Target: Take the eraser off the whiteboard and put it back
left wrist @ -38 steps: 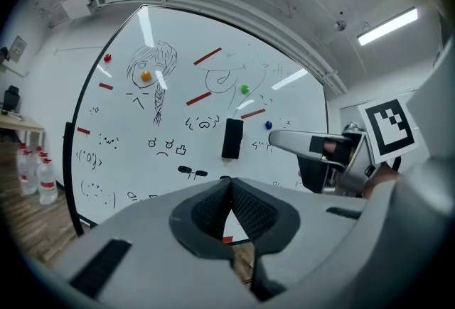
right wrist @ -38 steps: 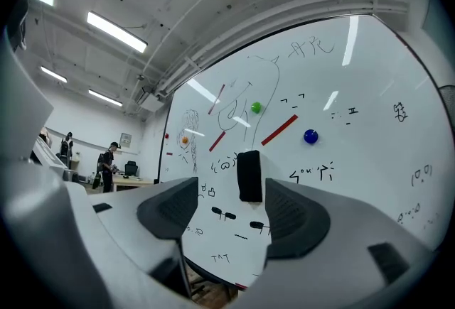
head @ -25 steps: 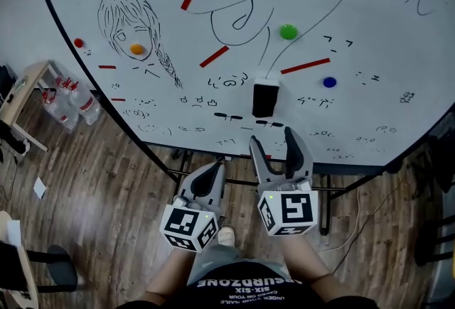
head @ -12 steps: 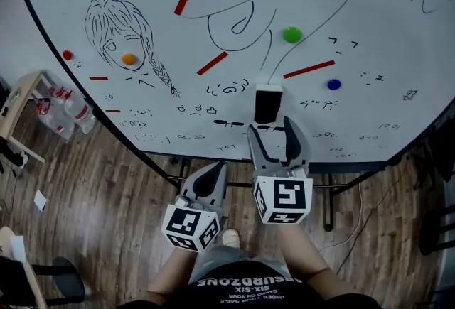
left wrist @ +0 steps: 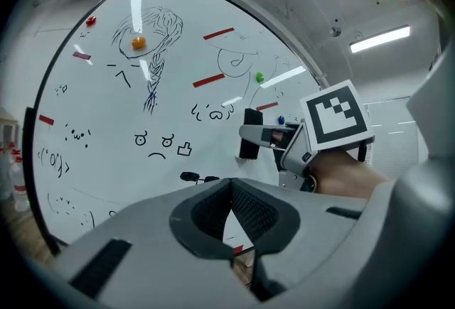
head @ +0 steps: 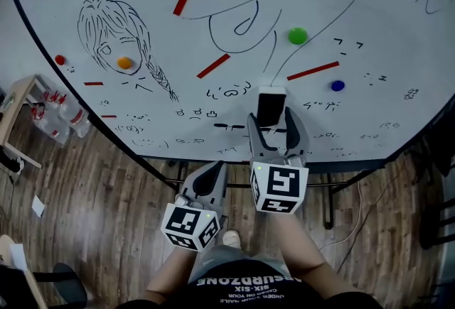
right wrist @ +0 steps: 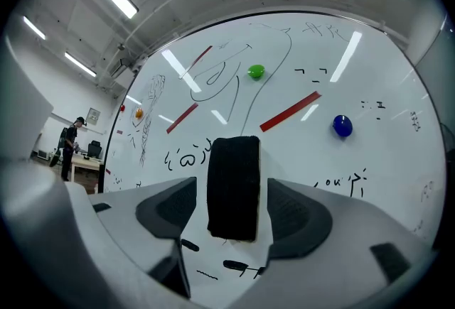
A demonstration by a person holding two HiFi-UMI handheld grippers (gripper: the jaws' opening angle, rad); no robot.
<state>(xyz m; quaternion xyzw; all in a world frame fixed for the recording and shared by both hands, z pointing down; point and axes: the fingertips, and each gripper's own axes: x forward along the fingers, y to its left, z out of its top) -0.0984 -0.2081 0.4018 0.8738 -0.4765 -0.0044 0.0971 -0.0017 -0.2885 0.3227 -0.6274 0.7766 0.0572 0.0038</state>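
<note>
The black eraser (head: 270, 107) with a white back sticks to the lower middle of the whiteboard (head: 398, 30). My right gripper (head: 272, 124) is open at the board, one jaw on each side of the eraser's lower part. In the right gripper view the eraser (right wrist: 233, 187) stands upright between the pads, with a narrow gap on either side. My left gripper (head: 212, 174) hangs low and left of it, away from the board, shut on nothing. The left gripper view shows its own jaws (left wrist: 232, 190) together, and beyond them the right gripper (left wrist: 266, 136) at the eraser (left wrist: 250, 133).
Doodles cover the board, along with a green magnet (head: 297, 35), a blue magnet (head: 338, 86), an orange magnet (head: 124, 62) and red strips (head: 313, 70). Water bottles (head: 67, 116) and a wooden table (head: 13, 107) stand at the left on the wood floor. The board's stand (head: 334, 190) is below.
My right gripper has moved forward to the board, and its open jaws now straddle the eraser. The left gripper has stayed in place.
</note>
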